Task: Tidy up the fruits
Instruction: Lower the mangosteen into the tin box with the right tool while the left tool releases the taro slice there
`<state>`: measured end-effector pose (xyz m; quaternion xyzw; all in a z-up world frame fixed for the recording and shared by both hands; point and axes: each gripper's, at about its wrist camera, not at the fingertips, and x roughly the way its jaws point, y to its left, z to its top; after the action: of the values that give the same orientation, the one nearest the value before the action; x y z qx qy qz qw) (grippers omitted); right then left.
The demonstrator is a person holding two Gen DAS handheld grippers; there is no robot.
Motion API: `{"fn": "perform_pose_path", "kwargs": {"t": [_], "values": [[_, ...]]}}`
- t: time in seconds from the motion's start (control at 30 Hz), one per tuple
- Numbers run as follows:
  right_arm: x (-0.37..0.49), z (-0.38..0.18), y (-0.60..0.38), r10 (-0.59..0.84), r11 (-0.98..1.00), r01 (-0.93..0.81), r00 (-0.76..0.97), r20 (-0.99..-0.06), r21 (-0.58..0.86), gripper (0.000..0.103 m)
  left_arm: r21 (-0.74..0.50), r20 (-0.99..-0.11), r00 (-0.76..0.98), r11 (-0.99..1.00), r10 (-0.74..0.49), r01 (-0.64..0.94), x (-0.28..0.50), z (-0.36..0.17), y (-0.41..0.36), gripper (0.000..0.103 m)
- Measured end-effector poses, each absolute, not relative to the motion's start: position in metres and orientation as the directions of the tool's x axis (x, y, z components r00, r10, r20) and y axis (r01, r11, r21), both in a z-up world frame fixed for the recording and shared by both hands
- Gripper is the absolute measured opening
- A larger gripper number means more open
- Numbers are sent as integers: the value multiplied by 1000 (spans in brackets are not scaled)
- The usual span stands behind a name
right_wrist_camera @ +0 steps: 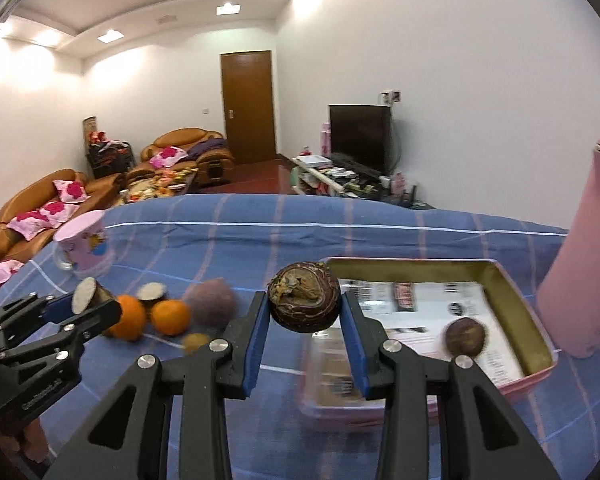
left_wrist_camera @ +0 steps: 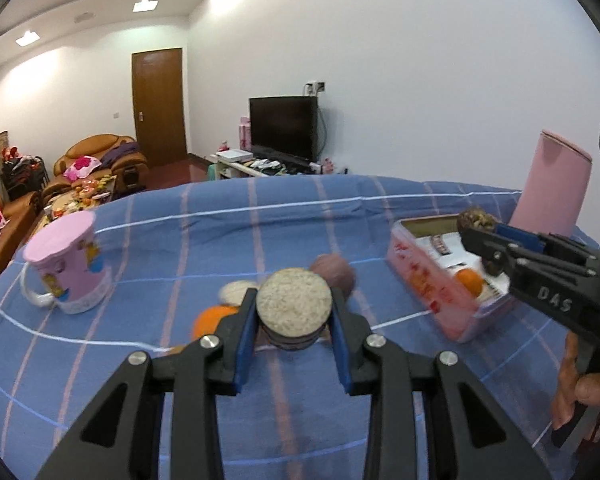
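My left gripper (left_wrist_camera: 294, 304) is shut on a short dark-skinned cut piece (left_wrist_camera: 294, 300) whose pale speckled face points up, raised above the blue checked cloth (left_wrist_camera: 180, 240). Below it lie an orange (left_wrist_camera: 210, 318), a second cut piece (left_wrist_camera: 236, 292) and a purplish round fruit (left_wrist_camera: 334, 272). My right gripper (right_wrist_camera: 305, 300) is shut on a brown wrinkled fruit (right_wrist_camera: 304, 296) at the near left corner of the open pink tin (right_wrist_camera: 540, 320). Another brown fruit (right_wrist_camera: 465, 338) lies inside the tin, and so does an orange (left_wrist_camera: 470, 282). Two oranges (right_wrist_camera: 171, 316) sit on the cloth to the left.
A pink mug (left_wrist_camera: 68, 264) stands at the far left of the cloth. A tall pink cylinder (right_wrist_camera: 580, 280) stands right beside the tin. A small yellowish fruit (right_wrist_camera: 196, 342) lies near the oranges. Beyond the table are sofas, a door and a television.
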<state>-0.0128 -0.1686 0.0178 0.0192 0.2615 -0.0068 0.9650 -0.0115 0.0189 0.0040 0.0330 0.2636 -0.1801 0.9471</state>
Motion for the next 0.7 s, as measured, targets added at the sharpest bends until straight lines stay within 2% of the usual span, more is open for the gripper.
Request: {"fn": "perform_pose_path", "kwargs": {"t": [0.4, 0.7], "values": [[1, 7, -267, -135, 987, 159, 819, -557, -4, 38, -23, -542, 741, 889, -395, 457, 2, 8, -105, 35], [15, -7, -310, -151, 983, 181, 770, -620, -15, 38, 0, -605, 712, 893, -358, 450, 18, -4, -154, 35]]}}
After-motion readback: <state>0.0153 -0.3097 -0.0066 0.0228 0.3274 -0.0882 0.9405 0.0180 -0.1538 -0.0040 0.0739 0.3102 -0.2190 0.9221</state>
